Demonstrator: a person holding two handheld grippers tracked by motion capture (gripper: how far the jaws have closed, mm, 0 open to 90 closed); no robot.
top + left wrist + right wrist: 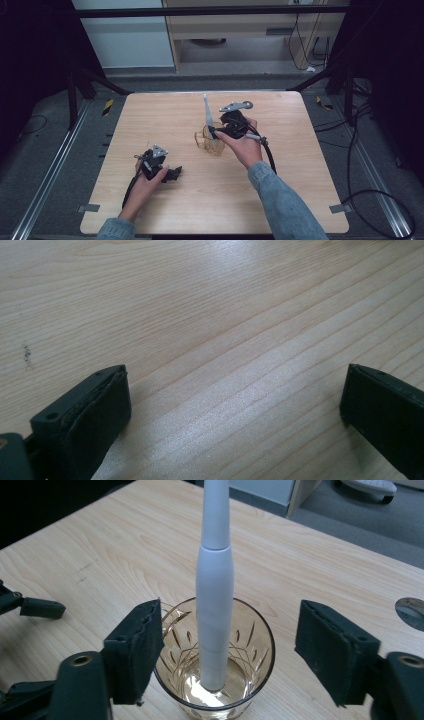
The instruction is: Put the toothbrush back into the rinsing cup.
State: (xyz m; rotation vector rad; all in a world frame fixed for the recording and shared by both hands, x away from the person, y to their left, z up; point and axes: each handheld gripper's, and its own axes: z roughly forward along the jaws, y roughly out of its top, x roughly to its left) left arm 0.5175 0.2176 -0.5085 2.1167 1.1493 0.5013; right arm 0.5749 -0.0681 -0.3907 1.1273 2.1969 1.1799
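toothbrush handle (215, 595), white and slender, stands nearly upright in the amber cut glass (250, 645) near the middle of the tabletop (165, 115), its foot on the glass bottom. right tool (230, 645) has its jaws wide, one at nine o'clock and one at three o'clock of the handle, neither touching. to finish well, draw back toward six o'clock without brushing the rim, as the handle looks ready to tip. left tool (235, 405) rests wide and holds nothing, at seven o'clock from the glass.

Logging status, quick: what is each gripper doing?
Left gripper: open, empty, over bare table.
Right gripper: open, astride the glass and white toothbrush.
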